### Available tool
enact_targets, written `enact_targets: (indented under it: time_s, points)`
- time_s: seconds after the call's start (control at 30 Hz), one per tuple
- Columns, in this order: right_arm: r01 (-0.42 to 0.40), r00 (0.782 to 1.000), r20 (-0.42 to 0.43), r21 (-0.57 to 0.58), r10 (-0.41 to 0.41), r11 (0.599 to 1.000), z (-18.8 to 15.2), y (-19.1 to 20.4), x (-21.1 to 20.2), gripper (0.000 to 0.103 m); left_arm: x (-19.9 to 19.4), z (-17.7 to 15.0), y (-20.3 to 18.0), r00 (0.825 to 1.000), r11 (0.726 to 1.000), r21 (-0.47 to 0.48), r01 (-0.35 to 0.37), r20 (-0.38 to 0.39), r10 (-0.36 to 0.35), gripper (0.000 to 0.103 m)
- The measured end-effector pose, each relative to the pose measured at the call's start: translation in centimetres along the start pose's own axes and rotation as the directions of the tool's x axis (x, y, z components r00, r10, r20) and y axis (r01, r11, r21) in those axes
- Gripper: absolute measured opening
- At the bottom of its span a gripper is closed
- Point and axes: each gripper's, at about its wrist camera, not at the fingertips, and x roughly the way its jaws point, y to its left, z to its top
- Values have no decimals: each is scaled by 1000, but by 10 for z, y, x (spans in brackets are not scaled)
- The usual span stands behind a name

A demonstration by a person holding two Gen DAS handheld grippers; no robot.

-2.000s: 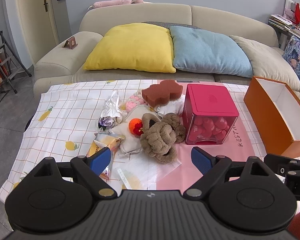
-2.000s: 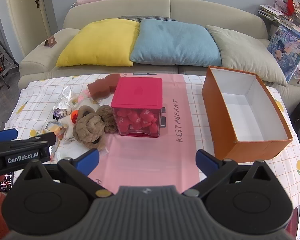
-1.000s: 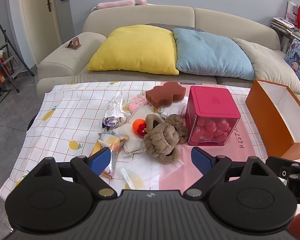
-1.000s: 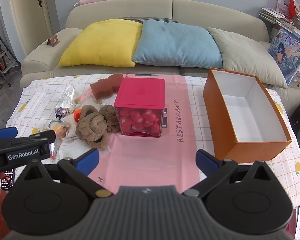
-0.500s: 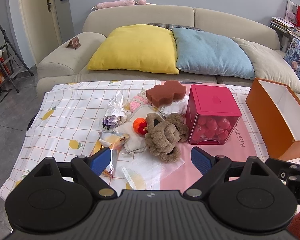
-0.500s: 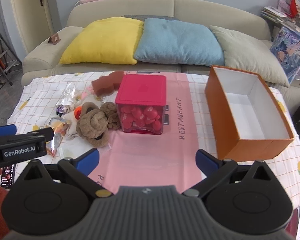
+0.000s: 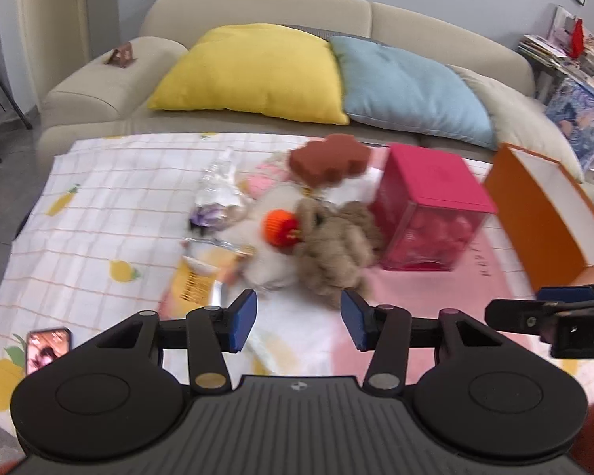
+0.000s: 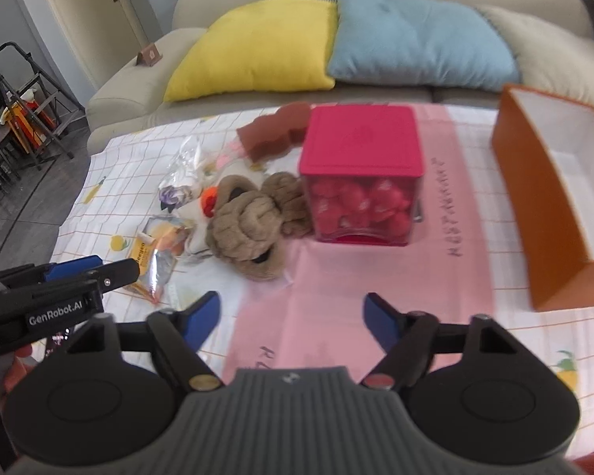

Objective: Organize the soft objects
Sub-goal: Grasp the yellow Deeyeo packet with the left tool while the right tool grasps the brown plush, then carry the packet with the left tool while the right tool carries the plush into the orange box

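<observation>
A brown knotted plush (image 7: pixel 332 245) (image 8: pixel 249 229) lies in a heap of soft things at the table's middle, beside a white plush with an orange ball (image 7: pixel 279 227) and a pink one (image 7: pixel 263 178). A brown sponge (image 7: pixel 328 156) (image 8: pixel 275 130) rests behind them. My left gripper (image 7: pixel 299 318) hangs just short of the brown plush, its jaws closing with nothing between them. My right gripper (image 8: pixel 291 318) hovers over the pink mat (image 8: pixel 376 277), its jaws closing too and empty.
A pink-lidded clear box (image 8: pixel 360 174) of red pieces stands right of the heap. An open orange box (image 8: pixel 554 198) sits at the right. Snack packets (image 8: pixel 156 253) and a crinkled wrapper (image 7: pixel 217 182) lie left. A phone (image 7: pixel 47 346) lies near the front edge. A sofa with cushions is behind.
Both grippers have dropped and come closer to the table, so the heap looks larger. The fingers of both stand narrower than before, the left more so.
</observation>
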Motion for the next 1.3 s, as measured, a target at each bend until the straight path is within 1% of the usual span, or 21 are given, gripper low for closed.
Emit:
enact_targets:
  time_s: [0.07,0.1,0.17,0.23,0.27,0.4,0.47,0.6,0.7,0.77,0.83,0.93,0.97,1.0,1.07,1.1,1.13,1.2,1.3]
  points:
    - [-11,1000,-14,2,11,1000,7,6,16,86,11,2,10,999,999,37,-39,4,39,72]
    - [-21,1000,-21,2,21,1000,10,9,24,86,17,3,16,998,997,51,-60,0,60,72]
    - [-46,998,-35,16,47,999,18,16,40,86,34,7,28,996,994,56,-92,-14,93,72]
    - [-66,997,-43,41,67,997,26,21,59,90,51,11,42,993,992,51,-113,-29,115,72]
    - [-69,996,-48,53,72,996,30,23,70,91,60,13,47,992,991,59,-119,-34,121,75]
    - [-79,990,-104,124,92,989,47,29,116,91,95,14,62,985,987,93,-132,-97,141,75]
    - [-78,988,-123,158,98,984,54,30,135,91,108,11,67,983,986,103,-132,-115,144,75]
    - [-65,983,-154,199,97,978,64,30,165,91,130,5,73,979,986,123,-116,-156,134,76]
    - [-42,980,-181,212,81,976,68,28,182,91,141,2,74,977,986,128,-105,-170,127,76]
    - [-31,977,-198,222,76,974,68,25,192,87,148,1,73,977,984,143,-103,-172,127,76]
    - [-40,973,-211,232,90,972,68,23,199,85,154,2,73,974,985,142,-102,-185,128,76]
    - [-62,969,-221,233,115,970,68,22,204,70,160,3,74,972,989,116,-95,-203,117,66]
    - [-65,969,-218,224,115,972,68,24,203,63,159,3,73,973,990,111,-91,-202,112,61]
    - [-70,970,-212,208,115,976,68,26,202,58,159,3,73,974,990,111,-92,-198,113,58]
    - [-72,973,-205,178,108,981,69,31,200,48,156,3,70,975,987,127,-99,-186,122,54]
    - [-75,974,-200,170,109,983,69,32,199,46,153,3,69,976,985,136,-105,-176,129,52]
    - [-87,975,-189,169,119,982,69,32,197,40,151,3,68,976,984,141,-113,-170,137,51]
    - [-106,976,-173,151,132,983,69,33,190,38,144,4,67,977,984,134,-122,-158,142,49]
    - [-132,979,-139,106,146,986,69,37,174,36,130,8,68,979,988,88,-128,-146,140,49]
